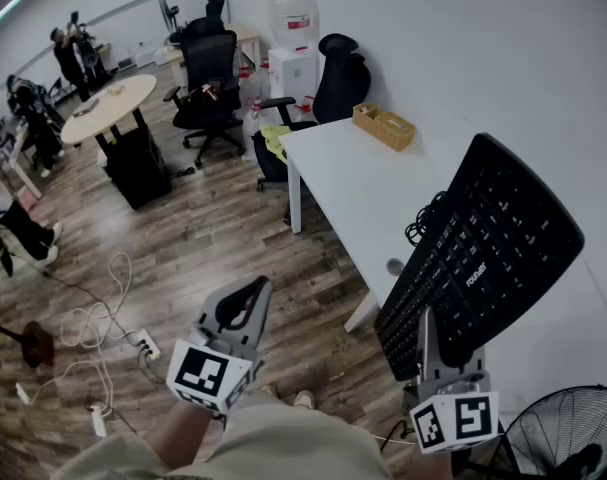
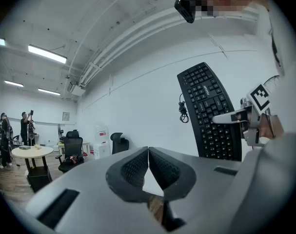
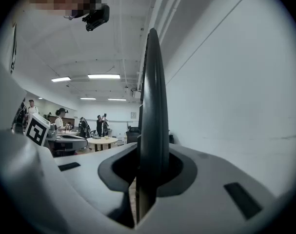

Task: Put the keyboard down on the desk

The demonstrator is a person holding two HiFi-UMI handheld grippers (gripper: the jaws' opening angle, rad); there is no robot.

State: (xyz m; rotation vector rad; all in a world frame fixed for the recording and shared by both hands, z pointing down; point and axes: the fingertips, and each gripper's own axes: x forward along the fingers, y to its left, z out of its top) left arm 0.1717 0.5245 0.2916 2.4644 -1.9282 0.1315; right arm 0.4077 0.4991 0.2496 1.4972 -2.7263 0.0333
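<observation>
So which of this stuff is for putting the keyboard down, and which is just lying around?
For the job: keyboard, held in the right gripper; desk.

Just lying about: basket on the desk, chairs, round table, fan, power strip.

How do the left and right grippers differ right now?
Grip: the left gripper's jaws are together on nothing, while the right gripper is clamped on the edge of the keyboard.
Place: the left gripper hangs over the wood floor, clear of the desk. The right gripper is by the desk, holding the keyboard raised and steeply tilted, not lying flat.
Both have their jaws closed and point forward.
</observation>
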